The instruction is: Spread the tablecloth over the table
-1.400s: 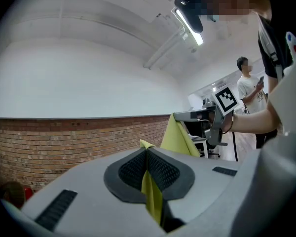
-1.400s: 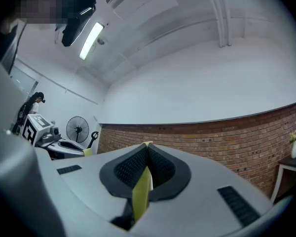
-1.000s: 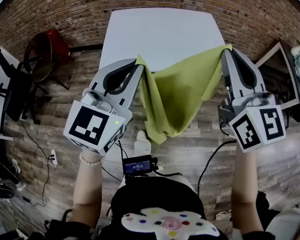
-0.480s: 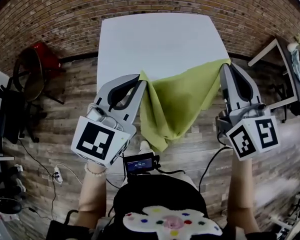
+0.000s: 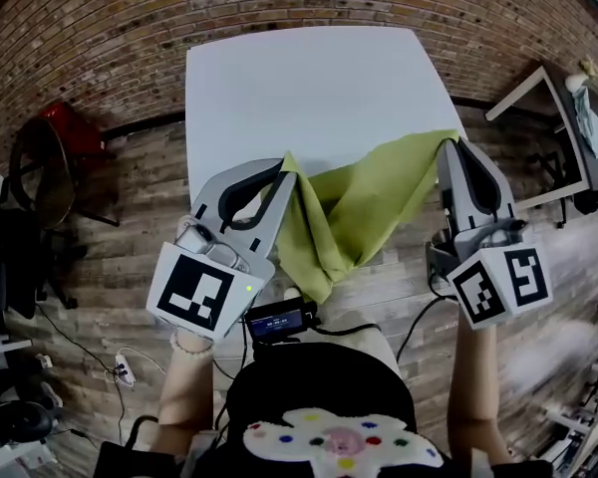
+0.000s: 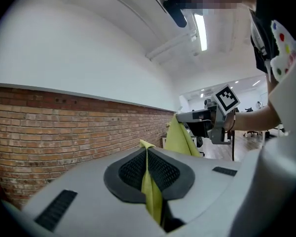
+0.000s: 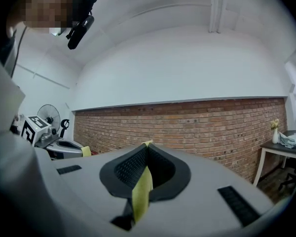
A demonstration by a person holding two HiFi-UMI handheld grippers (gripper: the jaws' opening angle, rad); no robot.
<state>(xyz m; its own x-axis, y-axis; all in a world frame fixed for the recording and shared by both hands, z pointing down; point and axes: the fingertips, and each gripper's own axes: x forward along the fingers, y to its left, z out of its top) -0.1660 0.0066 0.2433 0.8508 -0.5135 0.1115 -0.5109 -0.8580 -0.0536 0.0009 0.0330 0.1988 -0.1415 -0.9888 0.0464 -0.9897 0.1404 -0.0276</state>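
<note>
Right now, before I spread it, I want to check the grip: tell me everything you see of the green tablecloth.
The tablecloth is yellow-green, soft-looking fabric, held up by two corners: one pinched in the left gripper, the other in the right gripper. Between them it sags in loose folds to a low point, by the white table's near edge.

Both forearms reach forward. The left gripper and right gripper hover at the table's near edge, jaws clamped on tablecloth corners.
</note>
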